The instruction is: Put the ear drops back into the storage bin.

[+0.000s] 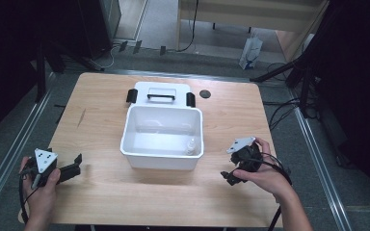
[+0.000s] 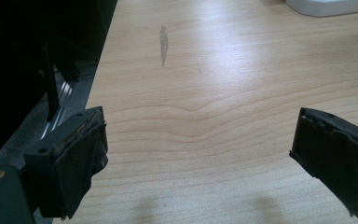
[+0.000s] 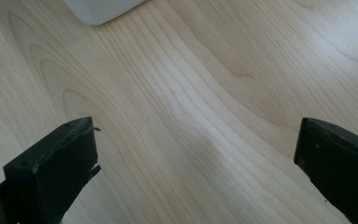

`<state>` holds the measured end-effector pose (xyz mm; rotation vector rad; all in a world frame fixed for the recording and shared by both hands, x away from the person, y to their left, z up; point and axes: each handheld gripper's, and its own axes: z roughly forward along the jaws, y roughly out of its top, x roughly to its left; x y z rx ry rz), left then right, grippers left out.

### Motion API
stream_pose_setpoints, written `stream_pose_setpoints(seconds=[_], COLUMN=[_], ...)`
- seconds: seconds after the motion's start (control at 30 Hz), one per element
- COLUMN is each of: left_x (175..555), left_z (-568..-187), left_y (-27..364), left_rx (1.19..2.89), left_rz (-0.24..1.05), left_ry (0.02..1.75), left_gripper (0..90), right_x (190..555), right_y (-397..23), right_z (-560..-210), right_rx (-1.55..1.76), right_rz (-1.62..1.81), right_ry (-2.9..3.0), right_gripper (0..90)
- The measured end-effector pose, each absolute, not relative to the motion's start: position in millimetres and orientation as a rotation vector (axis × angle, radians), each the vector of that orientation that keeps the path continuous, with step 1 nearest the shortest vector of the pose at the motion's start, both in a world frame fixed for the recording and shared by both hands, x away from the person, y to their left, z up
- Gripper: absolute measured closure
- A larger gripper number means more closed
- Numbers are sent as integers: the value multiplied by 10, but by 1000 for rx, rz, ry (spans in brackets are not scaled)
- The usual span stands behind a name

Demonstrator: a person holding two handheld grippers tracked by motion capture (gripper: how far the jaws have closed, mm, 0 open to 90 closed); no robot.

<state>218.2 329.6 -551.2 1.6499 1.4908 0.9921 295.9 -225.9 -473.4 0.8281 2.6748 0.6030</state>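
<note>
White bin [image 1: 163,154] mid tabletop [image 1: 101,187], small bottle [image 1: 190,147] inside — left hand-held gripper [image 2: 198,154] and right hand-held gripper [image 3: 193,163] flank it, jaws spread wide, empty.

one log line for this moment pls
left tongs: open, empty, near left edge | right tongs: open, empty, right of bin | bin: lid off behind it, small bottle inside
</note>
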Motion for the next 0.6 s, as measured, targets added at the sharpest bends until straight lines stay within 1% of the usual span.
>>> stream_pose_setpoints(seconds=[0.33, 0.6], left_x=[2186, 2190], left_z=[-5511, -5512], left_y=[3289, 3286], left_rx=[1662, 1661], left_rz=[993, 994], left_ry=[1492, 1493], left_gripper=[42, 42], right_x=[2685, 2495], right_y=[-2470, -2767], right_z=[-5050, -5264], right_rx=[909, 1037], right_rz=[864, 1080], right_ry=[2513, 2323], right_gripper=[0, 0])
